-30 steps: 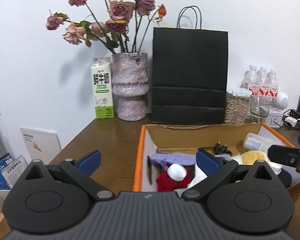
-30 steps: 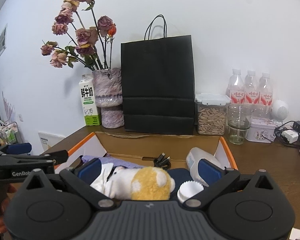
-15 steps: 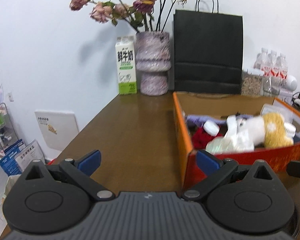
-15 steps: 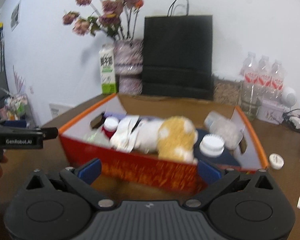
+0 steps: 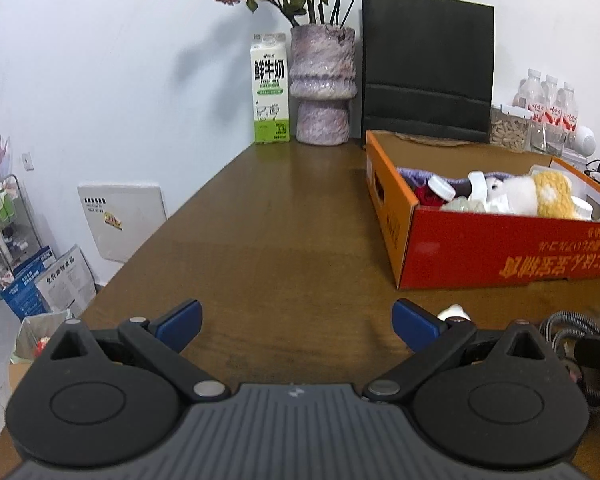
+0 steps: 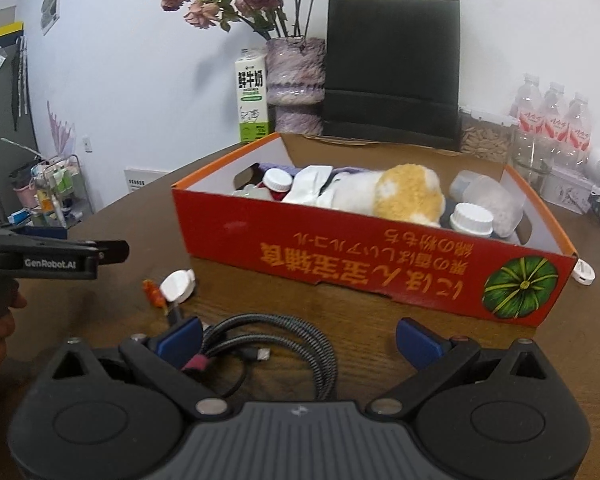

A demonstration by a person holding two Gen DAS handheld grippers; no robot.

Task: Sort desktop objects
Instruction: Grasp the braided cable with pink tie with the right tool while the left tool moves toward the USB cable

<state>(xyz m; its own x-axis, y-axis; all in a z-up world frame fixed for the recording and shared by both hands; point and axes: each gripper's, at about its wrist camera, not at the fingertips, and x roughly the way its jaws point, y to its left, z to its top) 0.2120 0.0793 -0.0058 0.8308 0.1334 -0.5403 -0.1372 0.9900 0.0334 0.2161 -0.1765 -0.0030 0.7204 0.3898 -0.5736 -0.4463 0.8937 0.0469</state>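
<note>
A white wall [image 5: 120, 60] fills the view from nine to three o'clock, lit evenly, with soft shadows of flowers on it. A brown wooden table [image 5: 284, 248] runs from six o'clock to the wall at twelve. At nine o'clock stands a wire rack [image 5: 8, 216] full of small packs, and a white panel [image 5: 122, 220] leans on the wall beside it. In the right wrist view a grey cabinet [image 6: 2, 128] stands at nine o'clock, with a poster [image 6: 51, 5] at eleven.
</note>
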